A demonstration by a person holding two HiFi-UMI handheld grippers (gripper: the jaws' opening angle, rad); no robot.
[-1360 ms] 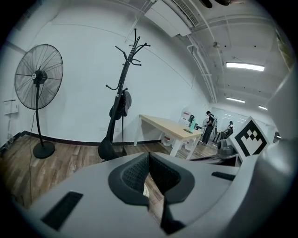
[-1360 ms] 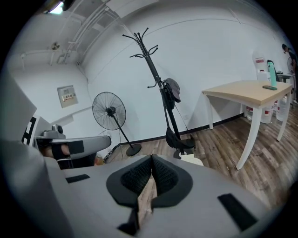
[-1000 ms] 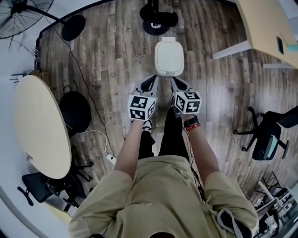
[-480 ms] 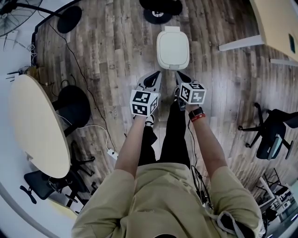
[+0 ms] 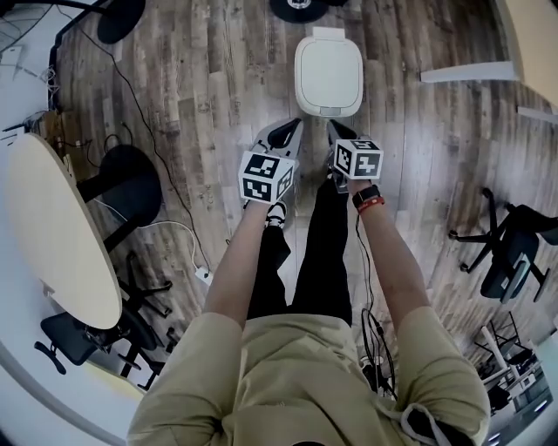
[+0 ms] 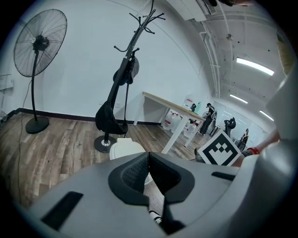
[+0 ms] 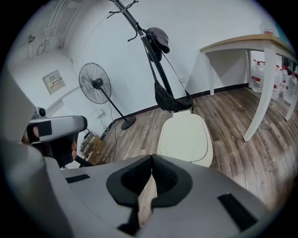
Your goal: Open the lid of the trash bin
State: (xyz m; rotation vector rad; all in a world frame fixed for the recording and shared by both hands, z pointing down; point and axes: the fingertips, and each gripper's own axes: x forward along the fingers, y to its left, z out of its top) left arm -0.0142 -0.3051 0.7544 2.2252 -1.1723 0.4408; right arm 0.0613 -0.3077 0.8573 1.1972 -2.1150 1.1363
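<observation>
A white trash bin [image 5: 328,75] with its lid down stands on the wood floor straight ahead of me. It shows in the right gripper view as the trash bin [image 7: 186,136] just past the jaws, and partly in the left gripper view as the trash bin [image 6: 125,148]. My left gripper [image 5: 281,132] and right gripper [image 5: 336,131] are held side by side just short of the bin, above the floor. Both have their jaws pressed together with nothing between them.
A coat stand base [image 5: 303,7] sits behind the bin, with a hanging bag [image 7: 171,100]. A round table [image 5: 61,235] and stool [image 5: 129,185] are at the left, an office chair [image 5: 513,253] at the right, a desk leg [image 5: 467,71] at the upper right. A standing fan [image 6: 38,60] is far left.
The bin has come closer and shifted up in the head view as I stepped forward. Both grippers stay side by side, shut.
</observation>
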